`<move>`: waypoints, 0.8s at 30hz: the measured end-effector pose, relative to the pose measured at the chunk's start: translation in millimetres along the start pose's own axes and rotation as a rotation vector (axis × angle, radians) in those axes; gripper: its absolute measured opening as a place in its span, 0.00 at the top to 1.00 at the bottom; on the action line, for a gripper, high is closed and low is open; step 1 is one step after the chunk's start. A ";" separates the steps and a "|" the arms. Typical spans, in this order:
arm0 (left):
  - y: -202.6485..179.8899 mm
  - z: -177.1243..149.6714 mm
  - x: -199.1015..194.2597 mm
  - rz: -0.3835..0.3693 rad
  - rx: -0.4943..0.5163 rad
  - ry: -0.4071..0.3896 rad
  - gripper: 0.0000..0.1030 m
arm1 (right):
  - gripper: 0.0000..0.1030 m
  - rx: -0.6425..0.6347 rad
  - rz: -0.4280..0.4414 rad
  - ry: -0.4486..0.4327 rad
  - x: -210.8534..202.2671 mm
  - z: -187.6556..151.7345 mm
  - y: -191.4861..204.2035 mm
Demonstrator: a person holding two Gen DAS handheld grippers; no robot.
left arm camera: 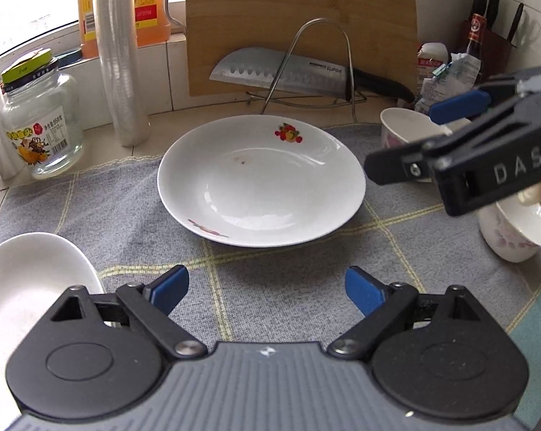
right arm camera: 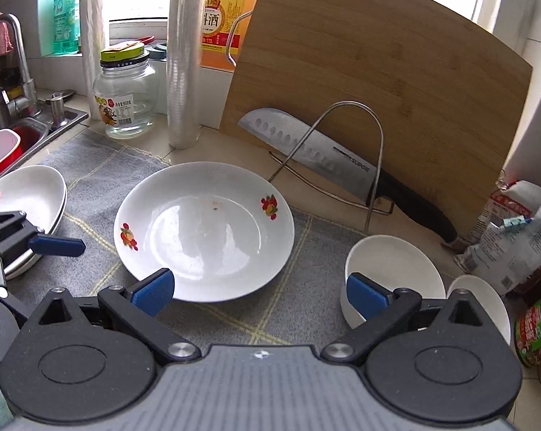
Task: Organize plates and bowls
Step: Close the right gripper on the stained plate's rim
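The landmark here is the wide white ceramic plate with red fruit prints [left arm camera: 261, 179], lying flat and alone on the grey checked cloth mat [left arm camera: 126, 208], which looks to be there to cushion the crockery and stop it sliding on the counter. Just beyond the plate a wire rack [right arm camera: 342, 151] props a steel cleaver with a black handle [right arm camera: 317, 154] against a bamboo cutting board [right arm camera: 378, 89], a storage arrangement that keeps the blade off the work surface and clear of the dishes. To the plate's left, by the sink side, sits a stack of white shallow plates with the same fruit print [right arm camera: 29, 194]; judging from that pile, this is where the lone plate belongs. To the plate's right stand two white bowls, the nearer white bowl [right arm camera: 389, 269] and a second white bowl with a faint pink pattern [left arm camera: 514, 230] close beside it, apparently waiting to be nested. The left gripper [left arm camera: 267, 287] hangs just short of the plate's near rim with its blue pads spread well apart and nothing between them, a stance suited to sliding over the rim. The right gripper [right arm camera: 259, 287] also has its pads apart and empty, one fingertip [right arm camera: 155, 287] overlapping the plate's near rim, though I cannot tell if it touches, the other in front of the nearer bowl. Neither tool holds anything, so the sorting seems at a reach stage.
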State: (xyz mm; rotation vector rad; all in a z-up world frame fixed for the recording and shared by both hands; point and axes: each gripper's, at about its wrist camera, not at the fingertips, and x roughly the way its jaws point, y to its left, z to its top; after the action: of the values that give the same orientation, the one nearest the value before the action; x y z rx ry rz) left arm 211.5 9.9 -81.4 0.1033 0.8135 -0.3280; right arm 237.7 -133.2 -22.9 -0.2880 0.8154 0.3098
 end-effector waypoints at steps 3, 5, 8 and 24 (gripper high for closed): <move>-4.5 -0.6 16.9 0.035 -0.015 0.016 0.09 | 0.00 -0.014 0.054 0.006 17.8 13.2 -7.4; -6.8 -0.8 27.7 0.060 -0.025 0.046 0.09 | 0.00 -0.029 0.092 0.018 31.5 21.8 -11.3; -11.1 -2.4 34.6 0.066 0.002 0.040 0.01 | 0.00 -0.053 0.135 0.039 50.2 31.5 -16.5; -5.8 5.7 47.9 0.085 -0.020 -0.011 0.00 | 0.00 -0.069 0.310 0.192 133.2 61.1 -32.0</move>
State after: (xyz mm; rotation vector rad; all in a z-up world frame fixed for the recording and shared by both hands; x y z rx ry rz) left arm 244.3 -8.7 -112.1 0.1167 0.7989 -0.2399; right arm 376.3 -119.0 -78.4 -0.2581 1.0425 0.6082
